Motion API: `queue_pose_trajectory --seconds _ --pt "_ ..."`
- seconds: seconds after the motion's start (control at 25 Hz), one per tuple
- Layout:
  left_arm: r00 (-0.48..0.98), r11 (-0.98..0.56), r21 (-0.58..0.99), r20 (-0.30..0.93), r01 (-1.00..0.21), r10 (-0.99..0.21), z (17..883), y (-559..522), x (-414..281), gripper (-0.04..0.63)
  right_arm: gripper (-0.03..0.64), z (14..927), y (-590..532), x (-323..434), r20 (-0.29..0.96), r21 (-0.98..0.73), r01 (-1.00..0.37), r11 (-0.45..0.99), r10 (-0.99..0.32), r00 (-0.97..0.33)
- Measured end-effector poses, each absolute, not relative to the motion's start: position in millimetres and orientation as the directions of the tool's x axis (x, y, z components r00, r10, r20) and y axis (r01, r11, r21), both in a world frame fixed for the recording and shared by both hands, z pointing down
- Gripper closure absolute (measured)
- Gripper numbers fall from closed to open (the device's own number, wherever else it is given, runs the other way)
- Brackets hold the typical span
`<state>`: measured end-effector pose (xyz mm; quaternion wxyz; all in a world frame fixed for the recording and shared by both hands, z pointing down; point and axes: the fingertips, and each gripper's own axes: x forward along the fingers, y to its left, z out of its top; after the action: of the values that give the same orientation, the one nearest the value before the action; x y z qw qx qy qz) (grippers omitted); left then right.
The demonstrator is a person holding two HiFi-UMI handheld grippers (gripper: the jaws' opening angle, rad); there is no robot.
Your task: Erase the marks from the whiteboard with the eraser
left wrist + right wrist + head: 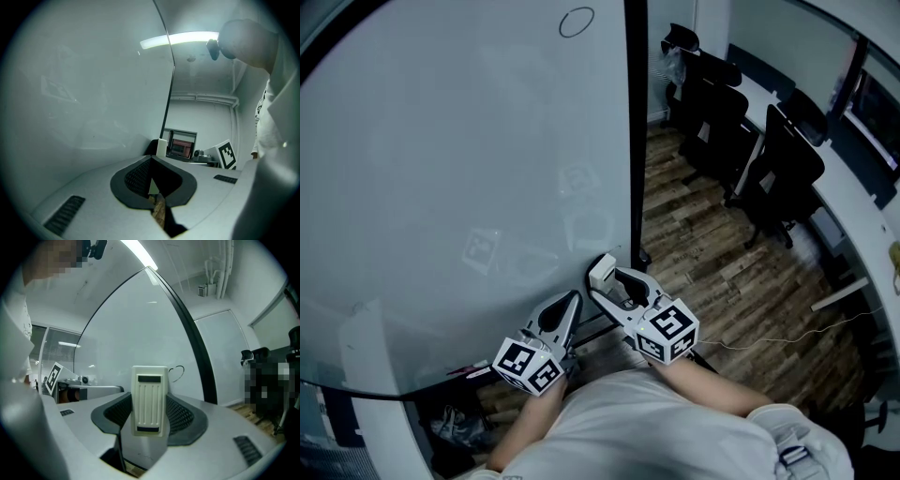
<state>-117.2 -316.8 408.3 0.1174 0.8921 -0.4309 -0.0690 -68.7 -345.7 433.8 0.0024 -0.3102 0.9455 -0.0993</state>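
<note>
Eraser [149, 399] in right tongs [610, 281], beside whiteboard [469, 141] edge.

Black office chairs [787, 178] at a white desk [848, 192], wood-plank floor [703, 253]; perhaps a thin cable [806, 334]

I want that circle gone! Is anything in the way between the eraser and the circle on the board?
Nothing visible is. The right gripper holds the eraser near the board's lower edge, and only bare whiteboard lies between it and the circle mark higher up.

office | whiteboard [459, 169] | black desk chairs [787, 173] | long white desk [853, 202] | wood floor [712, 272]
</note>
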Motion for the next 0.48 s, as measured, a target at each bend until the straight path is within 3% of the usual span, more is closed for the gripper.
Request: queue_pose_trajectory --seconds 0.48 --pt "0.578 -0.561 0.265 -0.018 -0.784 -0.816 404.3 -313.1 -122.8 0.589 0.383 431.9 -344.0 -68.5 0.053 -0.152 -0.568 0.809 -0.567 -0.822"
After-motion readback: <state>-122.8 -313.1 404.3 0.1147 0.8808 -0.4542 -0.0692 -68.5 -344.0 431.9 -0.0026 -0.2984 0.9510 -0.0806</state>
